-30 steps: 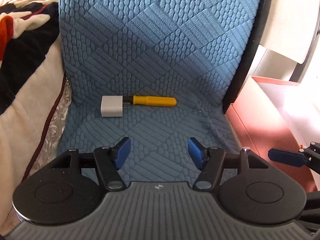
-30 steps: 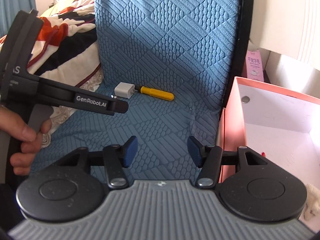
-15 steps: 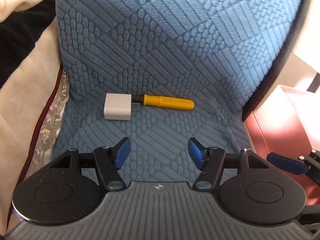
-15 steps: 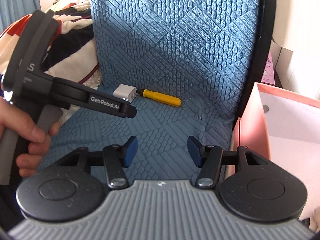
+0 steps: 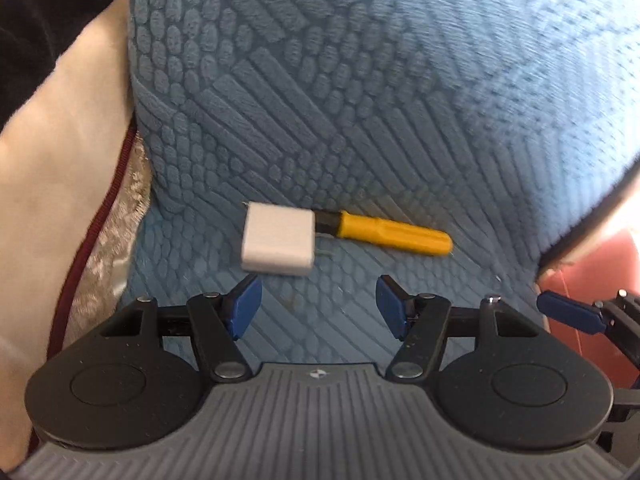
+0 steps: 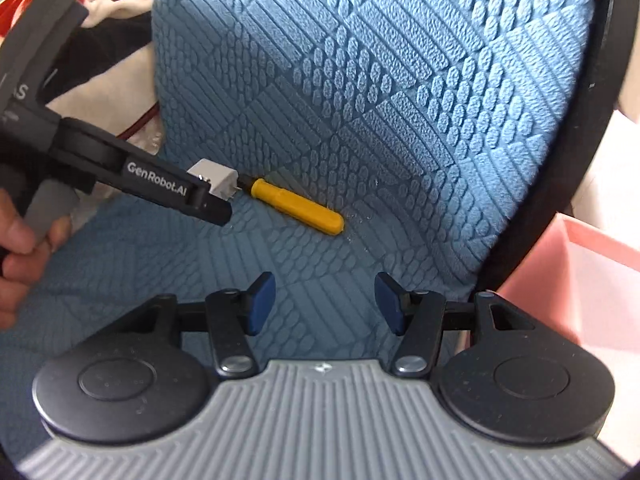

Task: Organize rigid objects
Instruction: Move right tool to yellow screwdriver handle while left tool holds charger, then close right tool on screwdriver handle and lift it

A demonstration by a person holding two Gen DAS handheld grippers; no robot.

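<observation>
**Item record: white plug adapter and yellow-handled tool on blue seat cushion**

Location: the white adapter (image 5: 279,243) lies flat on the blue quilted cushion (image 5: 360,128), its prongs pointing at the dark collar of the yellow-handled tool (image 5: 394,233). The two are touching or nearly so; I cannot tell which.

Left gripper (image 5: 316,308): jaws apart, nothing between them, the adapter just ahead of the left pad.

Right gripper (image 6: 325,304): jaws apart, empty, set back from the tool.

Handling, as I judge it: the adapter is a light, rigid plastic block with smooth faces that may slip. I would close on its two flat sides, away from the prongs. The tool looks stiff and light; I would grip mid-handle, across its width. The soft cushion will give under pressure.

View notes: the right wrist camera shows the left gripper's body (image 6: 160,184) covering part of the adapter, the hand (image 6: 20,252) holding it, and a pink box (image 6: 592,276) at the right. The left wrist camera alone shows the adapter whole, plus bedding (image 5: 60,152) at the left.
</observation>
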